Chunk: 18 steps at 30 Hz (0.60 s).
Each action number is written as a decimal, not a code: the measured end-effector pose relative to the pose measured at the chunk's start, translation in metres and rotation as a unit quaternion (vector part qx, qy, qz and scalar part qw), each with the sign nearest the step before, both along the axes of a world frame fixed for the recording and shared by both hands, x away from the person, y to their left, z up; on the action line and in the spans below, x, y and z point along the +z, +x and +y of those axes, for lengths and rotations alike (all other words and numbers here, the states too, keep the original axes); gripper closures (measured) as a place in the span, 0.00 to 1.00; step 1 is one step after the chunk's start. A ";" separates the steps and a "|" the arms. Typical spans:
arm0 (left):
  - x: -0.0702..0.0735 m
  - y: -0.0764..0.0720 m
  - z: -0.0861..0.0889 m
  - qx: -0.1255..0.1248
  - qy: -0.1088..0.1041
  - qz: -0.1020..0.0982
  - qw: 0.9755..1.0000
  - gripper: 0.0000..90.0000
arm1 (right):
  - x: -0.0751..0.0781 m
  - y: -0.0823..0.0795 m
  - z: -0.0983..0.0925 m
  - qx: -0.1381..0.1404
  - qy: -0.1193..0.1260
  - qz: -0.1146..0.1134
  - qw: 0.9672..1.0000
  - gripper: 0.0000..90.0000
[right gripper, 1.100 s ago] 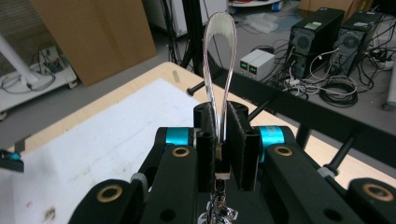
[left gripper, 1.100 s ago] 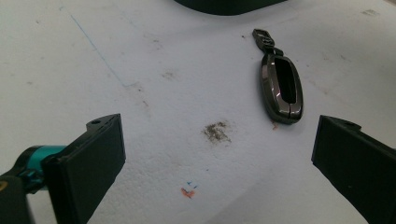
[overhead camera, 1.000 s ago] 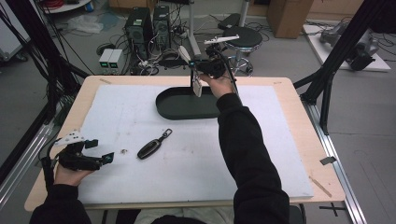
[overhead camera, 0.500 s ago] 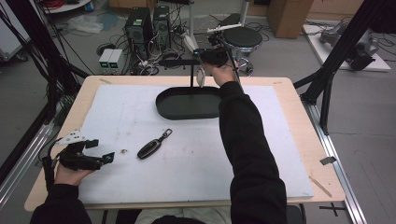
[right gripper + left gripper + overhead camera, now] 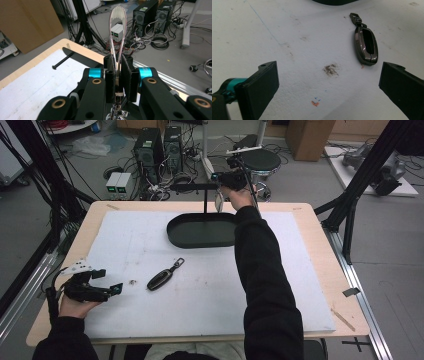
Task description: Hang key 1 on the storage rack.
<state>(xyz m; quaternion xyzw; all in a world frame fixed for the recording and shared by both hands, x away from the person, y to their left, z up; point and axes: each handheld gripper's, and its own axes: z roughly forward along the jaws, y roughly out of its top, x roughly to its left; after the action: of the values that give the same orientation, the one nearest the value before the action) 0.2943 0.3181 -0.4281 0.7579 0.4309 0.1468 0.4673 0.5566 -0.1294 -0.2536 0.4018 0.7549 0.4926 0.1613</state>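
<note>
My right claw (image 5: 117, 72) was clamped on a clear strap loop (image 5: 117, 27), held above the far edge of the tabletop (image 5: 320, 265), close by the stand's (image 5: 205, 200) crossbar. The stand's black tray (image 5: 200, 231) sat at the far middle of the white mat (image 5: 200, 300). My left claw (image 5: 107, 282) rested near the left front corner, its jaws spread wide with nothing between them. Key fob (image 5: 365, 45) lay on the mat just beyond it, not touched.
</note>
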 end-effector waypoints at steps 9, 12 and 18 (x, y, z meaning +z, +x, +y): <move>-0.001 0.002 0.001 0.002 -0.002 0.001 1.000 0.04 | -0.003 0.010 0.006 -0.015 0.005 -0.006 1.000 0.92; -0.001 0.002 0.001 0.001 -0.001 0.001 1.000 0.04 | -0.002 0.011 0.010 -0.015 0.009 -0.011 1.000 0.92; -0.002 0.003 0.001 0.000 0.002 0.003 1.000 0.04 | -0.008 0.018 0.013 -0.031 0.010 -0.007 0.999 0.92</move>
<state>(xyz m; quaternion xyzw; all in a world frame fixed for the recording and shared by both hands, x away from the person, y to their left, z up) 0.2970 0.3191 -0.4299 0.7592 0.4322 0.1448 0.4646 0.5747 -0.1165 -0.2612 0.4237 0.7358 0.4975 0.1778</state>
